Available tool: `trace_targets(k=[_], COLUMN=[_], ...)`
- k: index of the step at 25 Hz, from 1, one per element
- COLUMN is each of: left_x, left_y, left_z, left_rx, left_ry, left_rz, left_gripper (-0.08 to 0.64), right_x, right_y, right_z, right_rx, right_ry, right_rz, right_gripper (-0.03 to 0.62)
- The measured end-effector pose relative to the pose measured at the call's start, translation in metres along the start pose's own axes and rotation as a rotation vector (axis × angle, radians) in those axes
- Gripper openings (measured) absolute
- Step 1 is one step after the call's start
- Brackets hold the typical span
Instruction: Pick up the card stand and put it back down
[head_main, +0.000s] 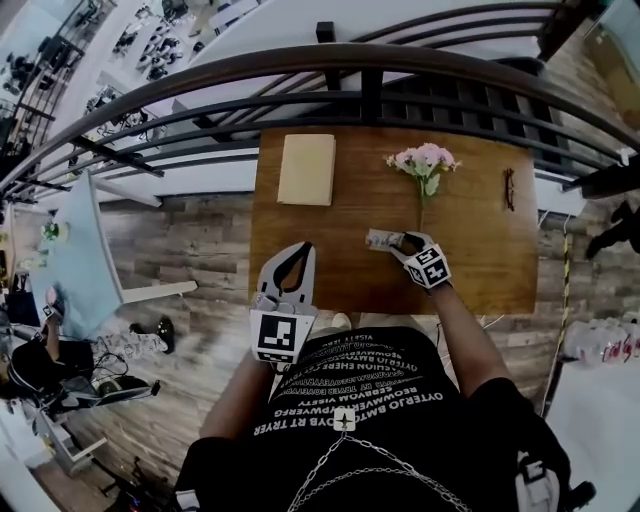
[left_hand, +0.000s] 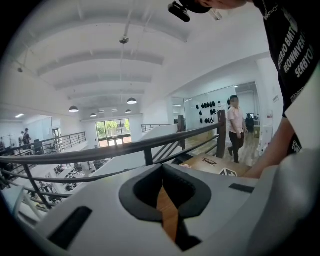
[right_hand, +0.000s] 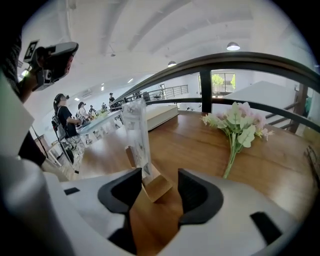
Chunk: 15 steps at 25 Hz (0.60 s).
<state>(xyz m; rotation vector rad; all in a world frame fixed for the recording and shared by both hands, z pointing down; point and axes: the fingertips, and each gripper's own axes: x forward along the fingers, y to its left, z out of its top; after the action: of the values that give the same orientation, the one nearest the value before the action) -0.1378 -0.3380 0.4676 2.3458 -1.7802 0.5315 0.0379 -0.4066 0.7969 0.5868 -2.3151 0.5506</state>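
Observation:
The card stand, a clear upright sheet in a small wooden base, stands on the brown wooden table near its middle. My right gripper sits low around it from the right. In the right gripper view the wooden base lies between the two dark jaws of the right gripper, close to the left one, with a clear gap to the right one, so the gripper is open. My left gripper hovers at the table's front left, shut and empty, and its jaws meet at the tips.
A cream notepad lies at the back left of the table. A bunch of pink flowers lies just behind the stand, and dark glasses lie at the back right. A dark metal railing runs along the table's far edge.

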Motion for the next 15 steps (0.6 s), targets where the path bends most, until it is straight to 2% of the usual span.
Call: trace_targets(k=[4, 8, 10, 12, 13, 15], left_x=[-0.009, -0.020, -0.027, -0.035, -0.039, -0.047], left_y=[0.001, 0.006, 0.007, 0.007, 0.008, 0.009], left_z=[0.004, 0.009, 0.011, 0.010, 0.009, 0.009], left_rx=[-0.001, -0.044, -0.033, -0.033, -0.041, -0.055], left_ry=[-0.020, -0.070, -0.091, -0.103, -0.108, -0.121], left_rz=[-0.005, -0.006, -0.009, -0.015, -0.017, -0.020], left_gripper=[0.028, 0.028, 0.028, 0.027, 0.028, 0.027], right_x=[-0.024, -0.058, -0.081, -0.105, -0.117, -0.140], right_y=[-0.001, -0.003, 0.001, 0.011, 0.017, 0.029], right_z=[0.015, 0.030, 0.041, 0.054, 0.060, 0.075], right_rx=[0.027, 0.024, 0.030, 0.027, 0.028, 0.031], right_ry=[-0.050, -0.090, -0.134, -0.185, -0.206, -0.249], right_rz=[-0.035, -0.125, -0.174, -0.208, -0.221, -0.242], right_gripper=[0.239, 0.238, 0.158, 0.041, 0.016, 0.015])
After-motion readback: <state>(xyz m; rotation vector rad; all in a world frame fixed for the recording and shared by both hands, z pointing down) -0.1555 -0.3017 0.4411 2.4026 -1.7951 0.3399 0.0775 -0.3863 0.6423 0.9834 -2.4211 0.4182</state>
